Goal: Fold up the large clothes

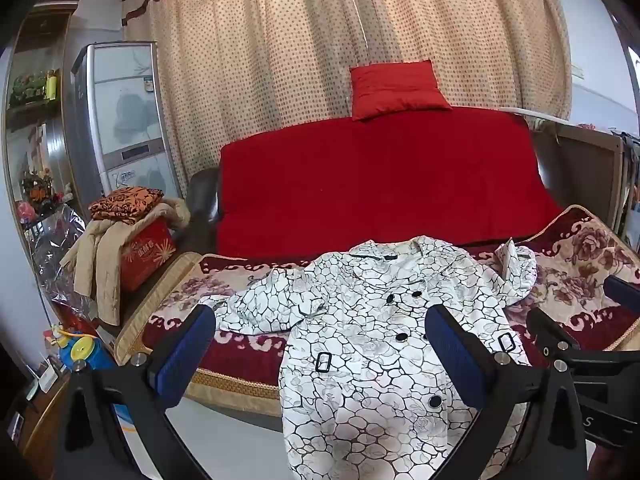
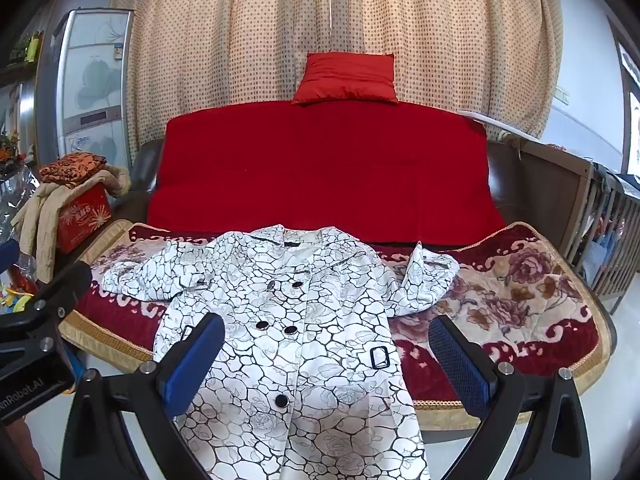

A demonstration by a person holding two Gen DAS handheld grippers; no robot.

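Nearest you, your left gripper (image 1: 320, 352) and right gripper (image 2: 326, 354) both stand spread wide with nothing between the blue pads, hovering apart from the cloth. Below them one white coat (image 2: 288, 320) with black crackle lines lies front-up on the floral blanket (image 2: 520, 304), its hem hanging over the sofa's front edge, both sleeves bunched outward. One red cushion (image 2: 346, 78) tops the backrest. One red box (image 1: 146, 252) under piled clothes stands left.
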